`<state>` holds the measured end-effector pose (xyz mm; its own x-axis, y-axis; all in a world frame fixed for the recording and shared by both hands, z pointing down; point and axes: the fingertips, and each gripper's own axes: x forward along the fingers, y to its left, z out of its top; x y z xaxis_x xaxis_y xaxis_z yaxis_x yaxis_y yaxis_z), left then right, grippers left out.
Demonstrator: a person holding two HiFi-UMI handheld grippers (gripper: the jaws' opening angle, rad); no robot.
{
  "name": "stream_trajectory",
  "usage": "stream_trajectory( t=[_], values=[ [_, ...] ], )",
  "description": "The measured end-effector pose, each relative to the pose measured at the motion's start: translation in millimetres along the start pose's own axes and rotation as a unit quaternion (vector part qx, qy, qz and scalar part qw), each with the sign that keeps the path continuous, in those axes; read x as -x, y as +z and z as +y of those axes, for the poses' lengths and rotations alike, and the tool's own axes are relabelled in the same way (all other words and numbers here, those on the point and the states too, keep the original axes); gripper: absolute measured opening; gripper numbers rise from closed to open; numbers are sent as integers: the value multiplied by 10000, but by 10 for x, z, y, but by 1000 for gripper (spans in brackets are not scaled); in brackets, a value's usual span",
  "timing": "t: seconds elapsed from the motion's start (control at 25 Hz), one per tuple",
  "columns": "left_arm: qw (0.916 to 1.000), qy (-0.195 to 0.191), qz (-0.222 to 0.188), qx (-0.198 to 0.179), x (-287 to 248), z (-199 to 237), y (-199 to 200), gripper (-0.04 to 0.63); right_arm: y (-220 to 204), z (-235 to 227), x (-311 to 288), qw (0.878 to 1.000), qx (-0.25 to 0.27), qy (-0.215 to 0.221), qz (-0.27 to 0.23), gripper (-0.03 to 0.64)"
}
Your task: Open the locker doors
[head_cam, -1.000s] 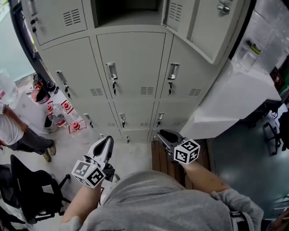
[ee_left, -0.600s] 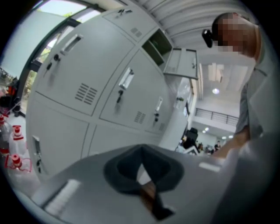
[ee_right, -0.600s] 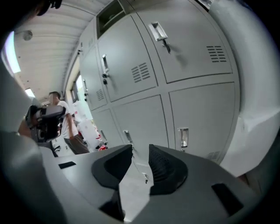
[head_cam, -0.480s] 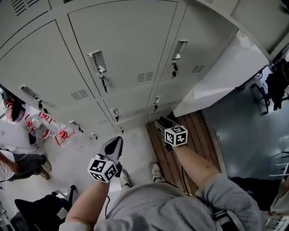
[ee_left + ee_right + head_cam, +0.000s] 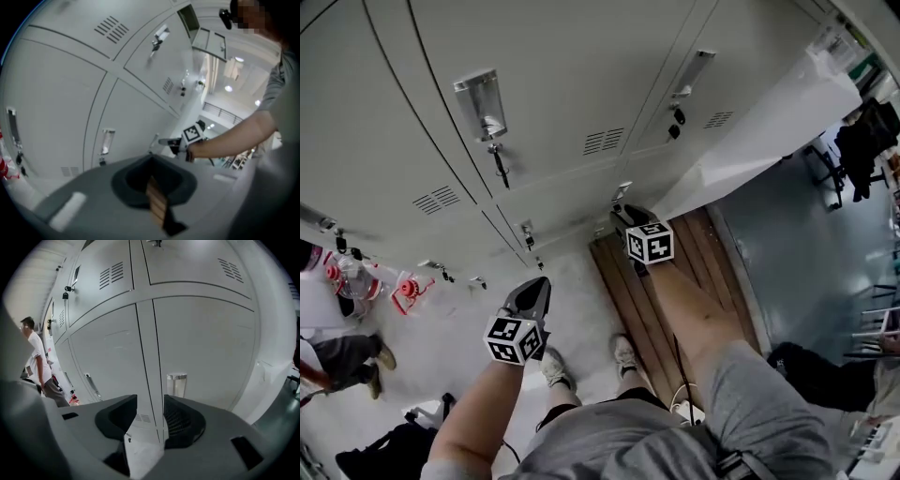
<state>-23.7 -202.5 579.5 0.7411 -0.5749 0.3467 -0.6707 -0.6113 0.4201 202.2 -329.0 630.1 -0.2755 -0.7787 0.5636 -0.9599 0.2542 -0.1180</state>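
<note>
While the person stands close before the bank of grey lockers [image 5: 572,75], every door in sight is closed, each with a metal handle [image 5: 480,103] and a small vent. The left claw [image 5: 540,283] hangs low in front of the lockers over the pale floor [image 5: 581,314], its jaws drawn together on nothing. The right claw [image 5: 621,216] is nearer the lockers, by the bottom row. Its jaws have just been opening and stand apart, with only the seam between two doors showing through the gap. A strip of brown wooden boards [image 5: 623,291] runs out from the foot of the lockers under the right arm. To the right of the lockers a white slab [image 5: 769,122] juts out over darker grey floor. To the left of the lockers lie red-and-white items [image 5: 405,289], and another person [image 5: 36,357] stands there.
</note>
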Motion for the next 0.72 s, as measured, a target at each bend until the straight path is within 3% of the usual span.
stream_trajectory(
  t=[0.32,0.52,0.72],
  values=[
    [9982,386,-15,452,-335,-73,-336,5,199,-312,-478,9992,385,119,-7,207],
    [9982,383,87,449,-511,-265,-475,5,173,-238,-601,9969,607,472,136,213],
    [9985,287,183,423,-799,-468,-545,5,106,-205,-530,9944,742,756,-58,212]
  ],
)
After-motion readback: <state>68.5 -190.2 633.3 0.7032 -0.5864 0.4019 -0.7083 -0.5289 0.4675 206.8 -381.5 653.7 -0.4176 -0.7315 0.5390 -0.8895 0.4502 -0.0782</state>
